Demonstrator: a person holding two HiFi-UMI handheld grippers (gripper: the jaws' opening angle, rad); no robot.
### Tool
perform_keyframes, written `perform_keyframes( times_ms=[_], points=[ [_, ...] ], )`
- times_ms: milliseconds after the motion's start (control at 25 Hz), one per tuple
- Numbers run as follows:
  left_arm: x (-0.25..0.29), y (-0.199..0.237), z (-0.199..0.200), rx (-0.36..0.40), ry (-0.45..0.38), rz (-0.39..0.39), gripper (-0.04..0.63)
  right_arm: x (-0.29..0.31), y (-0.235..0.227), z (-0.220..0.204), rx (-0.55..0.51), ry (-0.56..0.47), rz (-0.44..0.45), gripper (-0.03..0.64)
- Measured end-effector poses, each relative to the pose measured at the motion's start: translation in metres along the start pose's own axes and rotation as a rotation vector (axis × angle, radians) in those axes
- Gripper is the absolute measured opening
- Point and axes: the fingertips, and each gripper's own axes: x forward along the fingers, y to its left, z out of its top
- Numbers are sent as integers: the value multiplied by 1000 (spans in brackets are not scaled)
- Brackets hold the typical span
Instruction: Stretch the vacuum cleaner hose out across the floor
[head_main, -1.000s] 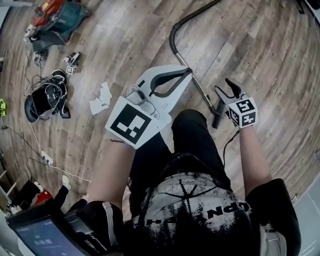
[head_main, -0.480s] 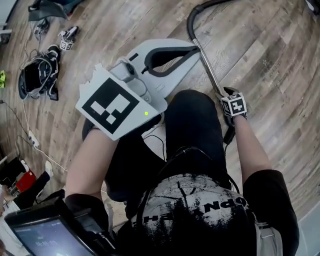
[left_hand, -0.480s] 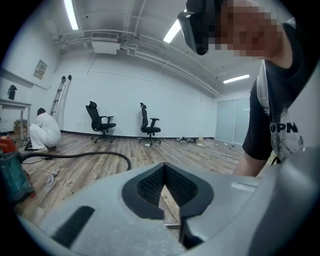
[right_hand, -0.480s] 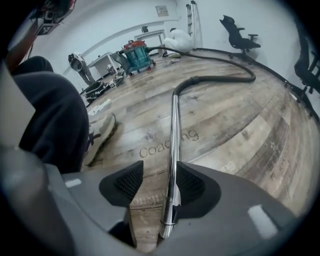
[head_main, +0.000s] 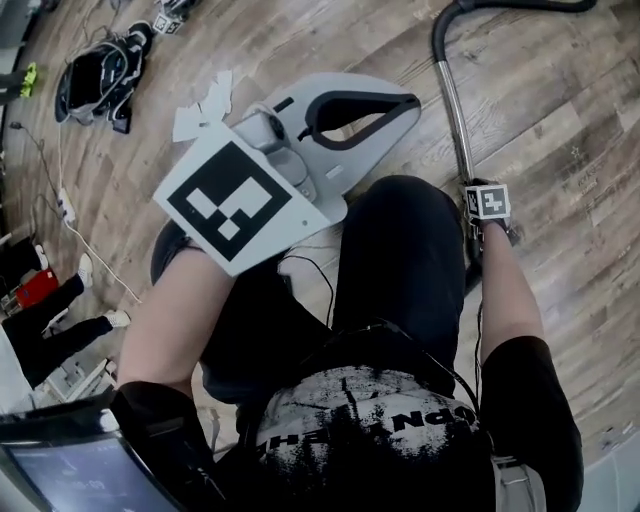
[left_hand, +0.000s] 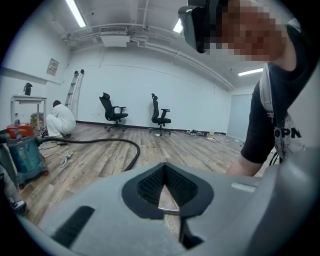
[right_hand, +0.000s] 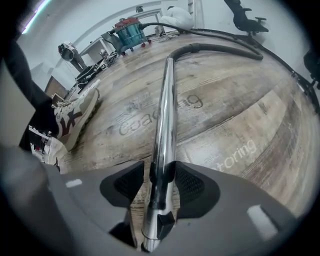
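Note:
A chrome vacuum tube lies on the wooden floor and joins the black hose, which curves back to the teal vacuum cleaner. My right gripper points steeply down over the tube's near end. Its jaws have just been closing a little; the tube is between them, with a gap still showing on the left side. In the head view the right gripper sits at the lower end of the tube. My left gripper hangs above the floor, shut and empty. The left gripper view shows its jaws meeting, the hose and vacuum beyond.
White paper scraps, a black bag with cables and a power cord lie on the floor to the left. My sneaker stands close to the tube. Two office chairs and a crouched person in white are far off.
Both grippers have come down toward the floor. The right gripper dropped from beside the tube's black end to straddle the chrome tube. The left gripper stayed shut.

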Motion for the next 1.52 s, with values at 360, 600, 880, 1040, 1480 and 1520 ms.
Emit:
perform_keyframes(
  times_ms=[360,600,880,1040,1480,1520],
  points=[
    [-1,2,-30,-38,23,38,2,15,-8,4,37,15,-44,183],
    [-2,5,-41,-72,34,66,2,19,-11,4,26,20,-118,183],
    [0,6,-52,-85,85,61,2,17,-8,2,55,60,-89,178],
    [8,4,-62,-99,113,34,2,9,-11,3,53,74,-96,178],
    [124,31,-144,-535,176,-94,112,-63,-37,9,-8,113,-144,178],
    [138,36,-159,-600,183,-75,116,-70,-39,11,-19,115,-144,178]
  ],
)
